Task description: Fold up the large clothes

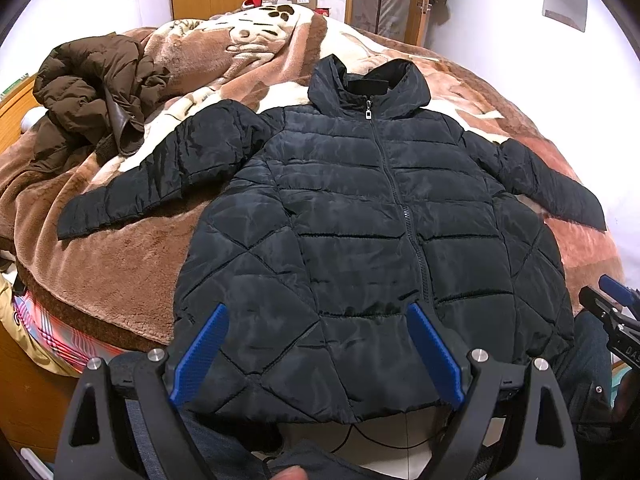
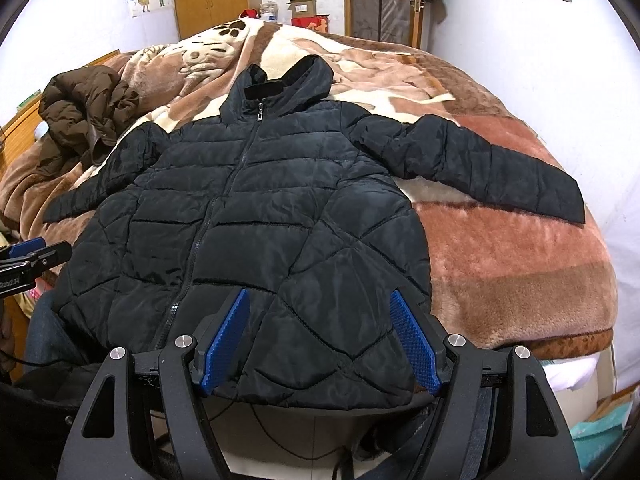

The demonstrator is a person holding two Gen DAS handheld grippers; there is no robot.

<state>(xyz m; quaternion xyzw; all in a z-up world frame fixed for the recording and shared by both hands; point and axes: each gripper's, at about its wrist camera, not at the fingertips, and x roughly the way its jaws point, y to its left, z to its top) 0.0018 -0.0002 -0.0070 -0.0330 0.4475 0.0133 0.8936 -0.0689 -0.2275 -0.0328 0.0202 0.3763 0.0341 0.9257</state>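
Now the black puffer jacket [image 1: 360,240] lies flat, zipped, sleeves spread; both grippers' jaws released.

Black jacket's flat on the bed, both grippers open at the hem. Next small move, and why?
Probably take the right gripper out to the right sleeve and pinch its cuff. The black jacket lies zipped and flat, both sleeves spread wide, nothing held; folding a sleeve across the body likely comes first.
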